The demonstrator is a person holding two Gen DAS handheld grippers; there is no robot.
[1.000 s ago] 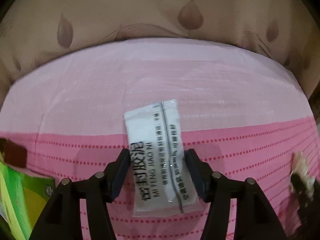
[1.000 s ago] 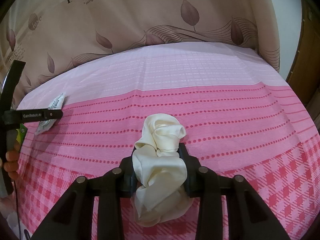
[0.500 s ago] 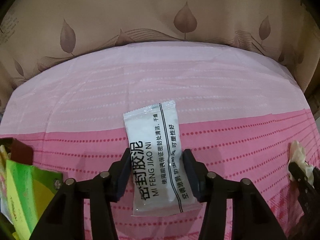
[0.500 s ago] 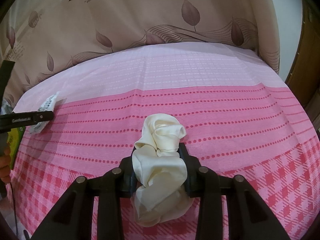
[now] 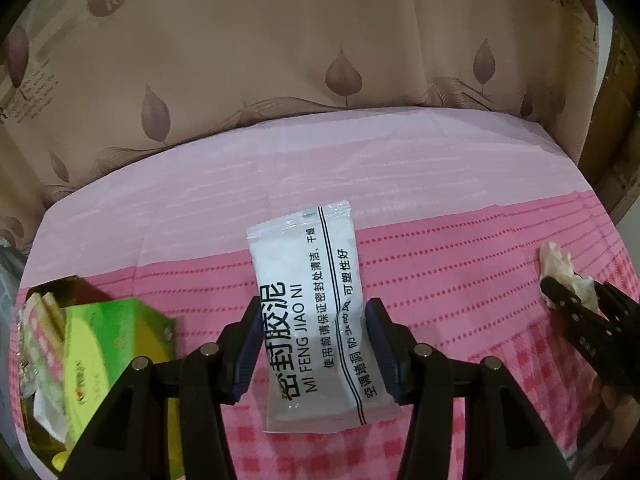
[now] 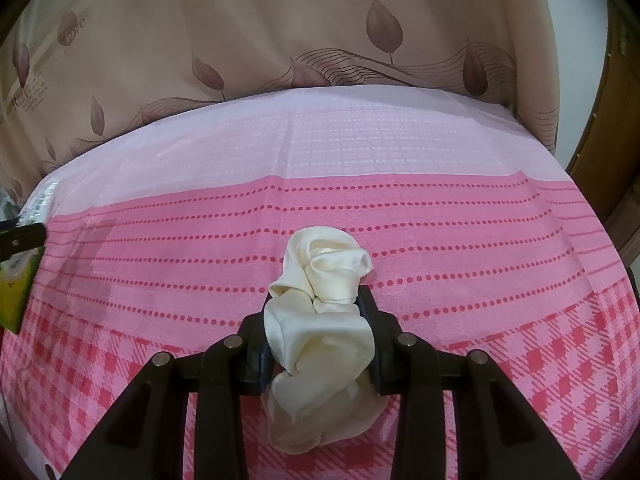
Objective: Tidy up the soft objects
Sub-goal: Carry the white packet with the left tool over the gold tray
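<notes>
A white plastic packet (image 5: 296, 264) with black print hangs lengthwise between my left gripper's (image 5: 313, 314) dark pads, which press on both of its long sides, above the pink cloth (image 5: 460, 280). My right gripper (image 6: 316, 312) is shut on a bunched cream satin cloth (image 6: 324, 264) that bulges above and below the fingers. In the left wrist view the cream cloth (image 5: 560, 268) shows at the right edge. The right wrist view has the packet (image 6: 40, 196) at its far left edge.
A green carton (image 5: 108, 344) with paper items behind it stands at the left, also visible as the green carton (image 6: 16, 288) in the right wrist view. A beige leaf-print curtain (image 5: 320, 60) hangs behind the surface. A wooden door frame (image 6: 600, 140) is at the right.
The left gripper's pads closed onto the packet, then it rose and drew back with the packet; more of the green carton and curtain shows. The right gripper and cream cloth stayed still.
</notes>
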